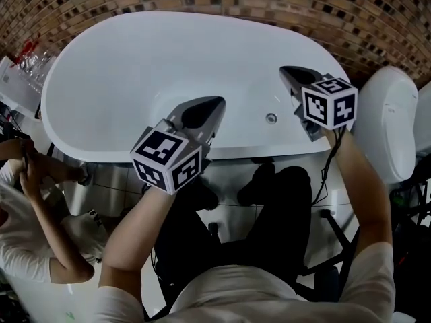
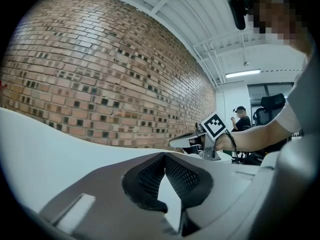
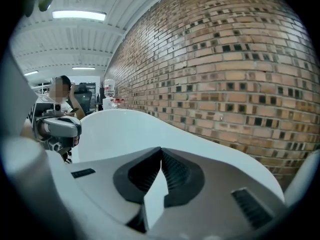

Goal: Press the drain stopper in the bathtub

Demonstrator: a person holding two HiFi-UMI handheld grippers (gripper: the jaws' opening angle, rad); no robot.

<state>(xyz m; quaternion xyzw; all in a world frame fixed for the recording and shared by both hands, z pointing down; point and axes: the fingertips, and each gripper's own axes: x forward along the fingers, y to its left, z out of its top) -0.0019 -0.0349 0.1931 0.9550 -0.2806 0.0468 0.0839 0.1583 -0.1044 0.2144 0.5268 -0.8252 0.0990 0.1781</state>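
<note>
A white oval bathtub (image 1: 121, 59) stands against a brick wall. A small round metal fitting (image 1: 271, 118) sits low on the tub's near inner side; I cannot tell whether it is the drain stopper. My left gripper (image 1: 217, 101) hangs over the near rim, left of the fitting, shut with nothing in it (image 2: 164, 155). My right gripper (image 1: 284, 70) is held above the tub's right part, just beyond the fitting, also shut and empty (image 3: 161, 149). Both gripper views look across the tub rim (image 3: 150, 119) at the brick wall, and neither shows the tub floor.
A white rounded fixture (image 1: 390, 120) stands right of the tub. A person (image 1: 27, 180) sits at the left by the tub's end. Bottles (image 1: 30, 56) stand at the far left. My shoes (image 1: 262, 184) rest on the tiled floor below the rim.
</note>
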